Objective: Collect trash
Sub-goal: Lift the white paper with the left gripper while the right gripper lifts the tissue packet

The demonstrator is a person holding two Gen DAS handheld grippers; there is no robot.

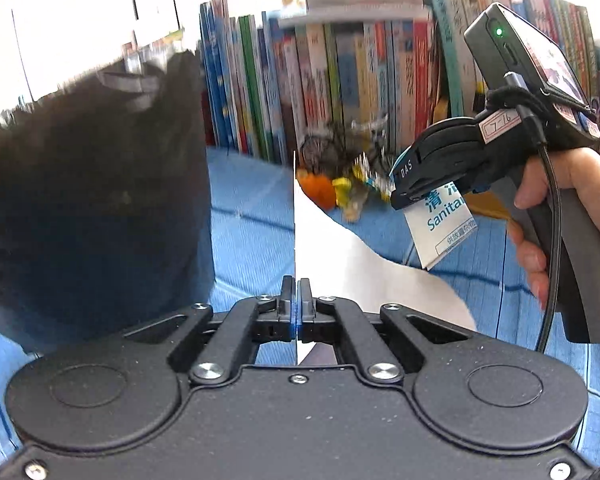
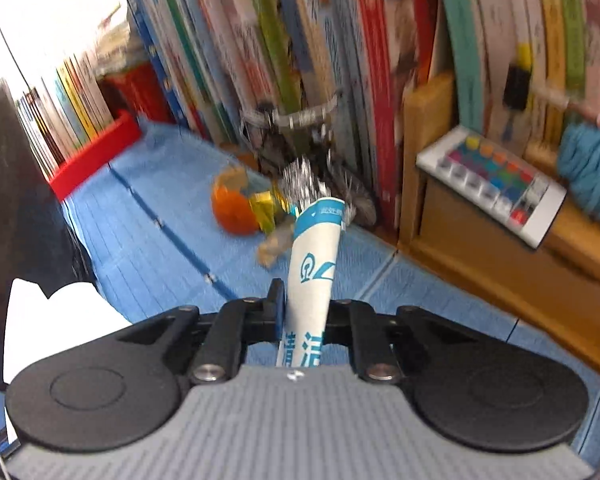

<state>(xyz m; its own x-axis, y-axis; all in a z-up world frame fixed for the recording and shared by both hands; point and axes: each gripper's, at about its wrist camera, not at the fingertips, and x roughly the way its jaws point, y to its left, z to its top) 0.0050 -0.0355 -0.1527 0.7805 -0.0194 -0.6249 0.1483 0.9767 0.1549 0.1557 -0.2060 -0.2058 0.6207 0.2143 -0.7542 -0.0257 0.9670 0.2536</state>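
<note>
On a blue mat-covered counter (image 1: pixel 252 216) backed by a row of upright books (image 1: pixel 340 80), as seen from the left wrist cam: left gripper (image 1: pixel 299 292) fingers clenched on the thin edge of a white paper sheet (image 1: pixel 340 256), which fans out to the right and partly lies over the mat. At left, a large black bag (image 1: pixel 92 184) fills much of the view. At right, a hand (image 1: pixel 548 216) holds the right gripper (image 1: pixel 410 196), its fingers clamped on a white sachet with blue print (image 1: pixel 444 224) that hangs clear of the counter. Behind, near the books, a blurred litter pile: orange peel (image 1: pixel 318 190), yellow wrapper (image 1: pixel 344 190), silvery foil scraps.

Right wrist cam: right gripper (image 2: pixel 300 308) fingers grasp the same sachet (image 2: pixel 314 256), bowed and pointing away from the cam; no earlier frame to show more. Beyond its tip, orange peel (image 2: pixel 232 212), yellow wrapper (image 2: pixel 262 208) and crumpled foil (image 2: pixel 300 184) lie on the blue mat (image 2: pixel 140 220) close to the books (image 2: pixel 300 40). At right, a wooden box (image 2: pixel 480 240) carries a white remote w/ coloured buttons (image 2: pixel 496 184); teal yarn (image 2: pixel 592 176) beside it. At left, a red tray of books (image 2: pixel 96 156), the black bag (image 2: pixel 16 200) and white paper (image 2: pixel 56 320).
</note>
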